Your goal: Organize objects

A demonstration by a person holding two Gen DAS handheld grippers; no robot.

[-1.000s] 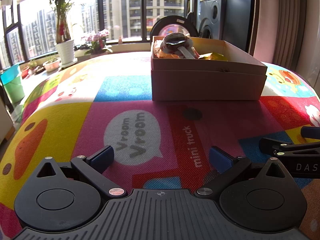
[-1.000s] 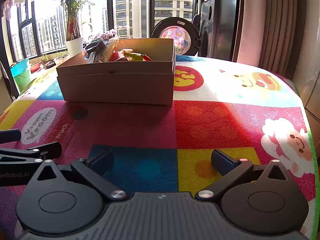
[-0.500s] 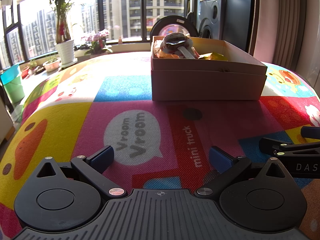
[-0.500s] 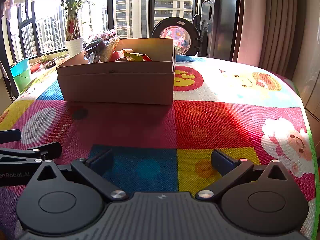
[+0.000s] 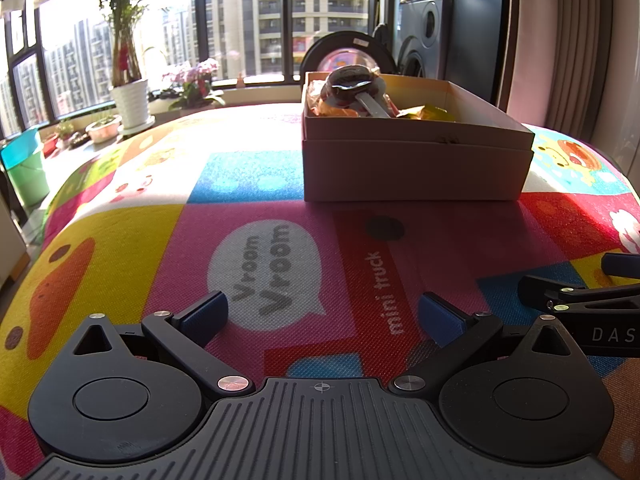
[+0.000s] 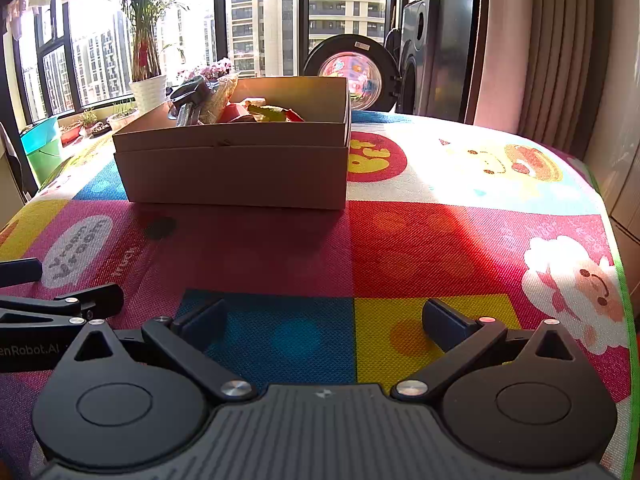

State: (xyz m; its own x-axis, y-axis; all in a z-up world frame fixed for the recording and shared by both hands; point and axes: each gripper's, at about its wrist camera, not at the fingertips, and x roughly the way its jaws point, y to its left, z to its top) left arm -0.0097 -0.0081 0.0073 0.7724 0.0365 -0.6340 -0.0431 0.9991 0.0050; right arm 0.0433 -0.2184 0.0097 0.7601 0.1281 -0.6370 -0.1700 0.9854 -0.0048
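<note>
- While both grippers sit low over the mat, the cardboard box (image 5: 416,168) stands ahead of the left gripper (image 5: 320,316) and slightly to its right; from the right gripper (image 6: 324,320) it is ahead and to the left (image 6: 236,172).
- Packed into the box, a dark round-headed object with a grey metal handle (image 5: 356,88) pokes above the rim, beside orange and yellow wrappers (image 5: 428,112); what these are is hard to tell.
- Left gripper: level, pointing forward, its 2 blue-padded fingers (image 5: 204,316) spread wide with nothing between them.
- Right gripper: same level pose, jaws wide and empty; it lies just beside the left one, whose black arm shows at the left edge of the right wrist view (image 6: 60,308).
- Bare mat lies between each gripper and the box's near wall; right of the right gripper the mat runs to a green border (image 6: 628,320).
- Play mat (image 5: 160,240): woven-textured, bright cartoon patches, a "Vroom Vroom" bubble (image 5: 264,268) just ahead of the left gripper.
- Beyond the box: a washing machine (image 6: 424,52), potted plants (image 5: 128,92) and large windows.
</note>
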